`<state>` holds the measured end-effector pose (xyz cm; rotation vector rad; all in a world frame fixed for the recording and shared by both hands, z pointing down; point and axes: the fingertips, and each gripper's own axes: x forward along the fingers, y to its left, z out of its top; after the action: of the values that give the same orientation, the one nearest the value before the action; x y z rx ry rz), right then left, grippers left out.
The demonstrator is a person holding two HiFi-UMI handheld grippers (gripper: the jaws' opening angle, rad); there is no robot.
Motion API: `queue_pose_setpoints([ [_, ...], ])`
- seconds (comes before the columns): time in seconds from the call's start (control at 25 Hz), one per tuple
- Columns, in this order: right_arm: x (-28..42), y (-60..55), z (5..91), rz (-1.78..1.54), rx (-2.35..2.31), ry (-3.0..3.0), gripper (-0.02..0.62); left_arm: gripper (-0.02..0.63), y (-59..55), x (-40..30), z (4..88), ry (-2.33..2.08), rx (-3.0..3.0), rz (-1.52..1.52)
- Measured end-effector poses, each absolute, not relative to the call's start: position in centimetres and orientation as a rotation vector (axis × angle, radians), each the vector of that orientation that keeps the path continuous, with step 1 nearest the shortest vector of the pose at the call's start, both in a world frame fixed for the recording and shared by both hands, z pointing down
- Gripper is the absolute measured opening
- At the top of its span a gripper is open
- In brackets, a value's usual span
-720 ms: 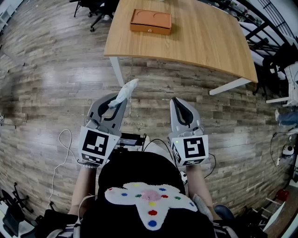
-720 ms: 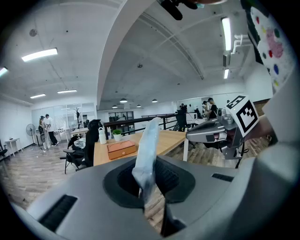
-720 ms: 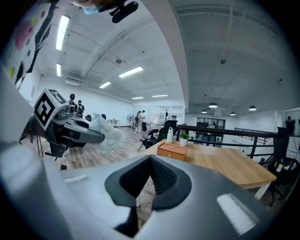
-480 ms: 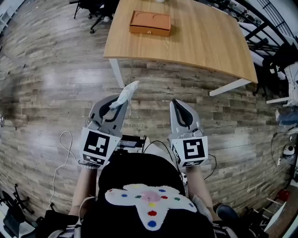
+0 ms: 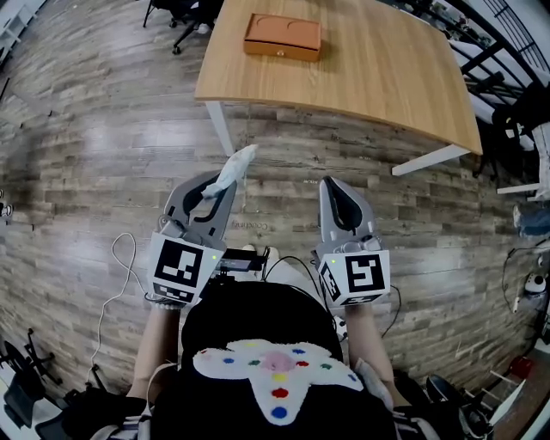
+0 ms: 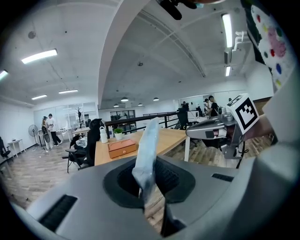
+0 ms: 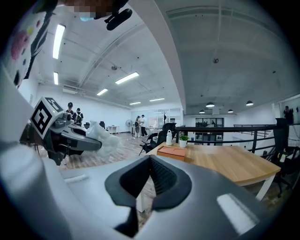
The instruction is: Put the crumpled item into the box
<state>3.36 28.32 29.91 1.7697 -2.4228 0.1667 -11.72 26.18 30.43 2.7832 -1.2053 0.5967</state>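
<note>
My left gripper (image 5: 219, 191) is shut on a crumpled whitish item (image 5: 232, 171), which sticks up and forward out of the jaws. In the left gripper view the crumpled item (image 6: 147, 150) stands pinched between the dark pads. My right gripper (image 5: 337, 194) is beside it, shut with nothing in it; its pads meet at the tip (image 7: 151, 161). The orange-brown box (image 5: 283, 37) lies closed on the far part of a wooden table (image 5: 387, 77), well ahead of both grippers. The box (image 7: 171, 152) also shows past the right jaws.
I stand on a wood-plank floor (image 5: 103, 155) a short way from the table's white legs (image 5: 220, 129). Office chairs (image 5: 176, 17) stand beyond the table's left end. A white cable (image 5: 116, 275) trails on the floor at my left. People stand far off in the room.
Both grippers keep the same pose and the left still holds the crumpled item. The head view has shifted only slightly relative to the table.
</note>
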Motion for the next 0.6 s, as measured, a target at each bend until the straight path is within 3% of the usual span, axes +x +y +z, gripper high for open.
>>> queue_pose_setpoints([
  [0.6, 7.2, 29.6, 32.0, 0.299, 1.757, -2.417, 0.009, 0.049, 27.8, -9.5, 30.2, -1.284, 2.745, 0.581],
])
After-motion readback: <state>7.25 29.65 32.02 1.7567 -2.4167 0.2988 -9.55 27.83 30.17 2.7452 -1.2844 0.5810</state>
